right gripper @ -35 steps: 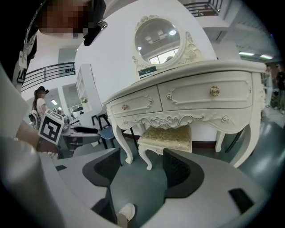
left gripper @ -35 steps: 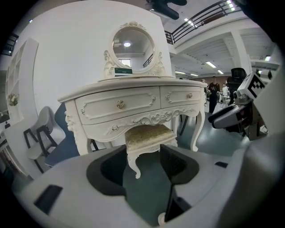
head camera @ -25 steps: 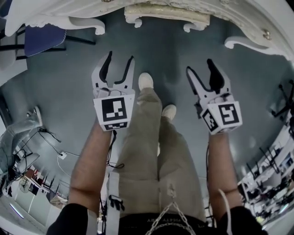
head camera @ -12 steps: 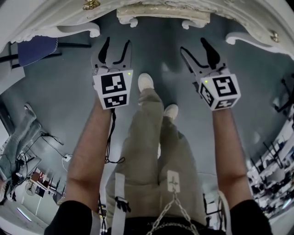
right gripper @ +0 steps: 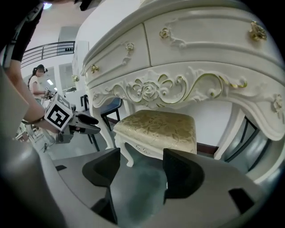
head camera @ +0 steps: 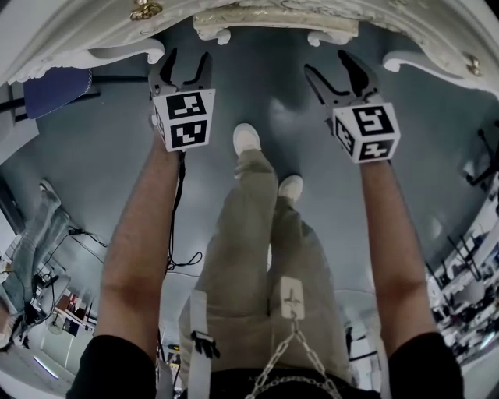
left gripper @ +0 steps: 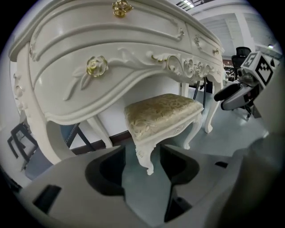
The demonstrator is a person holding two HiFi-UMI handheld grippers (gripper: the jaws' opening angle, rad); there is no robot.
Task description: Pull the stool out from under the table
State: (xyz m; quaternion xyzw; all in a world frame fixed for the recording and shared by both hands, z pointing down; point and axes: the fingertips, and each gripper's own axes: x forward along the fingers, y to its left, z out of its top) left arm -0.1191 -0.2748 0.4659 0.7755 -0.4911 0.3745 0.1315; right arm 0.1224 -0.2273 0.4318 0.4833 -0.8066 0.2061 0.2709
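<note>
- stool top centre of head view, under table, ahead between both tools
- left gripper, right gripper: jaws spread, empty, about equally near

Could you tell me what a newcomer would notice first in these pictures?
A carved white table with gold knobs dominates both gripper views, with a stool with a gold patterned cushion tucked under it. In the head view, the left gripper and right gripper point at it, jaws apart and empty, either side of the person's legs.
</note>
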